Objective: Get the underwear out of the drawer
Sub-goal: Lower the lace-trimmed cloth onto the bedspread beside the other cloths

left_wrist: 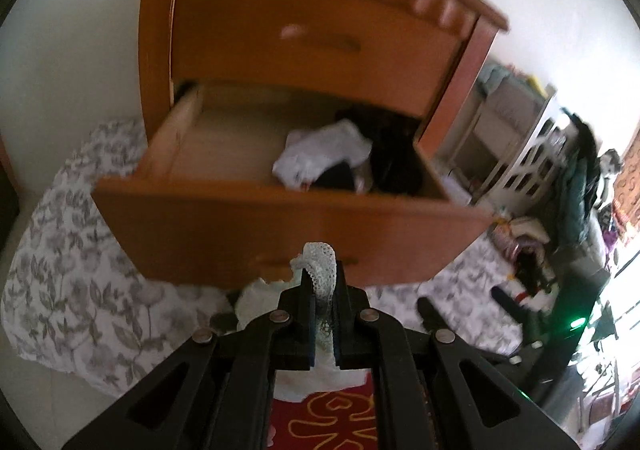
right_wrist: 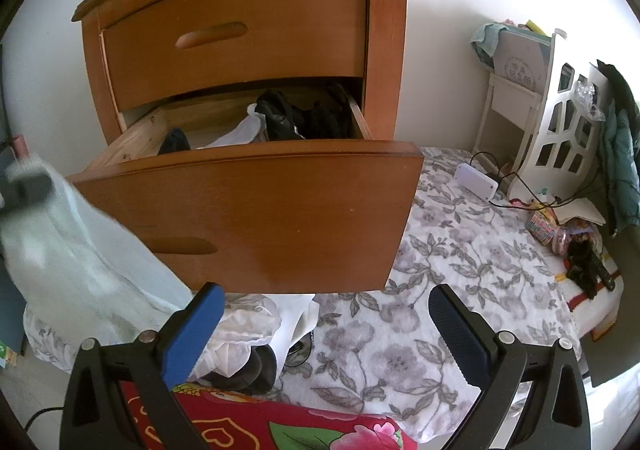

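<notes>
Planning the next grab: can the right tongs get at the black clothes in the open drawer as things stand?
Probably yes. The right tongs are open and empty, the drawer is pulled out, and the black clothes lie uncovered at its back right. Only the drawer front stands between, so they would have to go over it.

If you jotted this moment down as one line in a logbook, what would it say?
left tongs: shut on pale lace-trimmed underwear, outside the drawer | right tongs: open, empty | lower drawer: open, white and dark clothes inside
</notes>
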A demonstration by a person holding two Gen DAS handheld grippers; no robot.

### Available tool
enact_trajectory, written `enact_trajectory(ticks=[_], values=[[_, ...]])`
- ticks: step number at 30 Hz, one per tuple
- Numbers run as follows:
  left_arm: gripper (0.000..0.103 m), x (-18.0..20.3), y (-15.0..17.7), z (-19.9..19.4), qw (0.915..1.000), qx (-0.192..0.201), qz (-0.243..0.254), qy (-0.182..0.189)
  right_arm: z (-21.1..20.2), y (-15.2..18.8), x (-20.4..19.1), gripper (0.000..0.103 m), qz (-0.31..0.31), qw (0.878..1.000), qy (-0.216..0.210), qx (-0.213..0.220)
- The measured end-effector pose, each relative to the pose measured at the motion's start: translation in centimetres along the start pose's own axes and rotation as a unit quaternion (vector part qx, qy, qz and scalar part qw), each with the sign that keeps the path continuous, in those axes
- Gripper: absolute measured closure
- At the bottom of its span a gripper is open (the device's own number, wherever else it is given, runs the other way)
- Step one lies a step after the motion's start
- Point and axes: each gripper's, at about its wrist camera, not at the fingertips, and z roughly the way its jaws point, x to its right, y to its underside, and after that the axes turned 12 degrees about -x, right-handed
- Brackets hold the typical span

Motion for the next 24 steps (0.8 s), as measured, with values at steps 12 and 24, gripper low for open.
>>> enact_trajectory(ticks=[12,24], values=[[0.097,-1.3,2.1,6.3,0.9957,-0.089,-0.014,-0.021,0.1,0.1,0.0,0.0,0.0,1.0,0.0,-0.001],[0.097,-1.5,3.8,10.3,0.9872,-0.155,-0.012,-0.034,0.0,0.1,0.0,0.0,0.0,1.0,0.0,-0.001]])
